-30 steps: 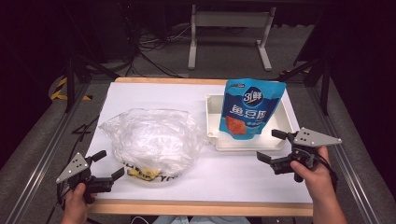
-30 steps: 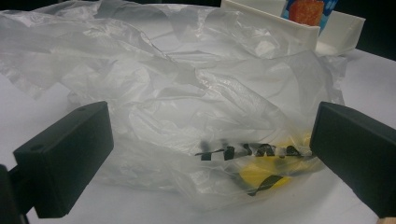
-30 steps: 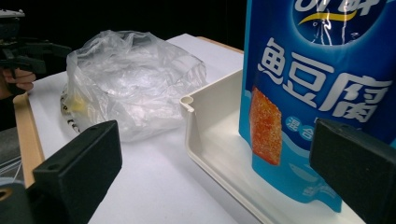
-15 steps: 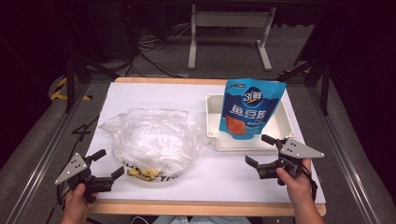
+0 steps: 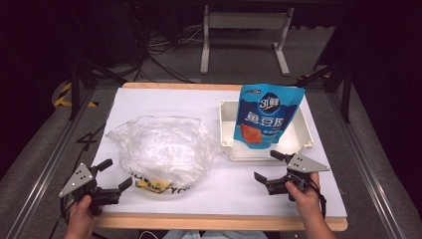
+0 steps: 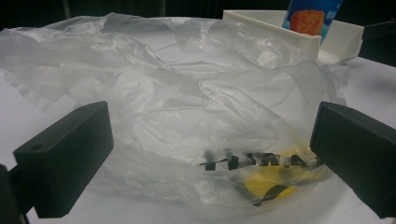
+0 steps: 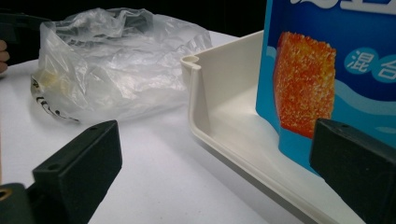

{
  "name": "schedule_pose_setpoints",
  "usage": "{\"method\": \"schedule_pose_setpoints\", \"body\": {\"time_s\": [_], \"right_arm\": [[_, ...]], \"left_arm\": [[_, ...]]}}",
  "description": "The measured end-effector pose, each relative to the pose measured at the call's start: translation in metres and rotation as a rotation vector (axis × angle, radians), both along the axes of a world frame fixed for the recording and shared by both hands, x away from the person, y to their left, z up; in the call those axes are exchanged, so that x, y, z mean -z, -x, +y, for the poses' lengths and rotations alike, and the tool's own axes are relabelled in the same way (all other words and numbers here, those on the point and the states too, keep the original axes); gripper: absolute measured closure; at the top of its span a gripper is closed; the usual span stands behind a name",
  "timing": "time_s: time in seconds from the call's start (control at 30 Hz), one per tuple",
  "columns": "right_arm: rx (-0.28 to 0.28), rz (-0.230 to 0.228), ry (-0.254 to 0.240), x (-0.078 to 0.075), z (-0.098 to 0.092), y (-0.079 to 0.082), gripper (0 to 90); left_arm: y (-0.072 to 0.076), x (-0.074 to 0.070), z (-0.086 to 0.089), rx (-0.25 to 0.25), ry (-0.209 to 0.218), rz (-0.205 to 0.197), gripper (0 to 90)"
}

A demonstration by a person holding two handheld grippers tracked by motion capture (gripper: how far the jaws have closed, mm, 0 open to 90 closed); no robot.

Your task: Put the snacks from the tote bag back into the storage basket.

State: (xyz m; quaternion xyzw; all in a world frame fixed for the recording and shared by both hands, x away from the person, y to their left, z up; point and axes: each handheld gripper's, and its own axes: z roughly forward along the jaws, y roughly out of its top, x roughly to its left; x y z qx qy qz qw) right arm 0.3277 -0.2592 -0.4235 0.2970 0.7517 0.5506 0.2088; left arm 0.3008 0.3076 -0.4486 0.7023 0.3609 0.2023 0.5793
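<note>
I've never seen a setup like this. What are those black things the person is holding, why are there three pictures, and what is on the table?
No robot here: a person holds a hand tool with two black jaws in each hand, the left gripper and the right gripper. One picture comes from a camera above the white table. The other two come from small cameras riding on each gripper, looking out between its own jaws. On the table lie a crumpled clear plastic bag with something yellow inside, and a white tray with a blue snack pouch standing in it. Both grippers are open and hold nothing; the left faces the bag, the right the tray.
</note>
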Motion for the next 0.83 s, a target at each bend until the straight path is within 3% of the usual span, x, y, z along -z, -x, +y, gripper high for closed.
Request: {"method": "schedule_pose_setpoints", "body": {"time_s": [0.53, 0.83], "right_arm": [[-0.016, 0.09, 0.059, 0.012, 0.002, -0.007, 3.0], [-0.016, 0.086, 0.053, 0.011, 0.002, -0.007, 3.0]], "left_arm": [[-0.001, 0.001, -0.002, 0.027, -0.008, 0.017, 0.3], [-0.001, 0.001, -0.002, 0.033, -0.008, 0.022, 0.3]]}}
